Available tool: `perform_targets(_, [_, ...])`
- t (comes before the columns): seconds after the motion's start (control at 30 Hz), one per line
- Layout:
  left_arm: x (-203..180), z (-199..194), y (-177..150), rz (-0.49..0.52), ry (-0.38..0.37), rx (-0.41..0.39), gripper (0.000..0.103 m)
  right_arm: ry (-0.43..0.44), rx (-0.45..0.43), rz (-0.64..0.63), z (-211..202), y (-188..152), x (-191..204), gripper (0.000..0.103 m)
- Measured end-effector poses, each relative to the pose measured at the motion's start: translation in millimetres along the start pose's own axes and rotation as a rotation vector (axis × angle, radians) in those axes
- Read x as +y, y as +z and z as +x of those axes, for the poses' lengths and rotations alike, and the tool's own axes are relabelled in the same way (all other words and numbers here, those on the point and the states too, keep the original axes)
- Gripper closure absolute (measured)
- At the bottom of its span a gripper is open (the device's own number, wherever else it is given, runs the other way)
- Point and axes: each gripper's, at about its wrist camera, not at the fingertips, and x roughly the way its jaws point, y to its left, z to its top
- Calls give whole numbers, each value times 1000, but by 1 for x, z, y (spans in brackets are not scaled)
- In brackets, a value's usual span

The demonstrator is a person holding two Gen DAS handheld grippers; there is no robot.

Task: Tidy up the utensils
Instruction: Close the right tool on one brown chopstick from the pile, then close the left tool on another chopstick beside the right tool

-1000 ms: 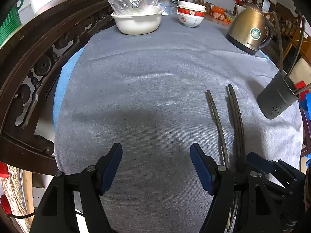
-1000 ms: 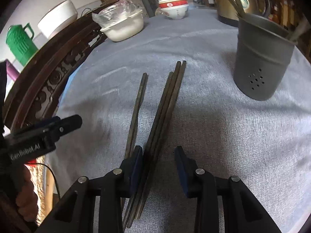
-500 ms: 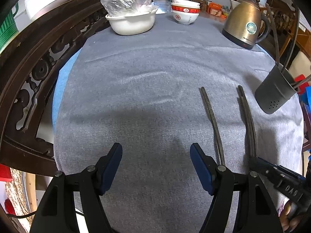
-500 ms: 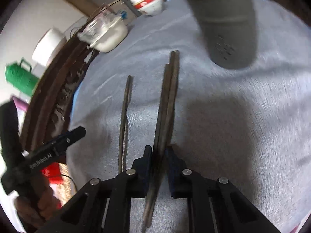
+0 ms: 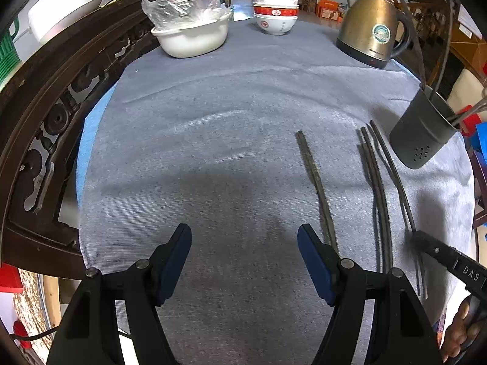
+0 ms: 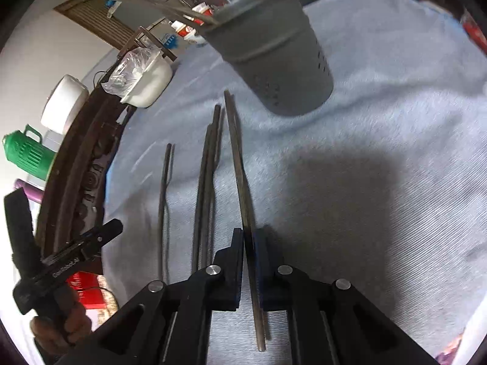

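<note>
My right gripper (image 6: 250, 237) is shut on a dark chopstick (image 6: 239, 164) and holds it above the grey cloth, its tip pointing toward the grey utensil holder (image 6: 274, 60). Two more chopsticks (image 6: 207, 176) lie together on the cloth to its left, and another pair (image 6: 162, 200) lies further left. In the left wrist view the held chopstick (image 5: 392, 173) is lifted near the holder (image 5: 423, 133), with the other chopsticks (image 5: 377, 194) and the far pair (image 5: 316, 185) on the cloth. My left gripper (image 5: 245, 243) is open and empty over bare cloth.
A brass kettle (image 5: 371, 30), stacked red and white bowls (image 5: 275, 15) and a white basin with a plastic bag (image 5: 191, 36) stand at the far side. A carved dark wooden rail (image 5: 45, 115) runs along the left edge. The holder has utensils in it.
My right gripper closed on one chopstick and lifted it away from the others toward the holder, tilting the view. My left gripper stayed open in place.
</note>
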Motion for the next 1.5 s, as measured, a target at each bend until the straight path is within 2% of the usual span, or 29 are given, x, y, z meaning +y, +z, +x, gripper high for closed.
perform_targets(0.13, [-8, -2, 0, 20, -9, -2, 30, -22, -5, 44, -2, 4, -10, 92])
perform_targets(0.43, [-32, -7, 9, 80, -55, -28, 30, 44, -13, 102, -7, -1, -27, 93])
perform_targets(0.53, [-34, -2, 14, 86, -43, -25, 30, 40, -10, 113, -8, 0, -28, 93])
perform_targets(0.57, [-34, 1, 16, 78, -43, -18, 30, 28, -11, 101, -9, 1, -26, 90])
perform_targets(0.7, [-33, 4, 22, 55, -68, -7, 30, 21, -38, 16, -13, 11, -6, 90])
perform_targets(0.83, [-34, 4, 21, 62, -79, -9, 30, -28, -69, -65, -8, 23, 14, 90])
perform_targets(1.17, [-7, 16, 9, 14, -77, 35, 30, -133, -73, -155, 25, 54, 44, 89])
perform_targets(1.37, [-2, 14, 8, 11, -84, 30, 30, -199, -44, -172, 46, 61, 47, 89])
perform_targets(1.5, [-1, 13, 8, 14, -91, 28, 30, -215, -63, -198, 50, 64, 50, 89])
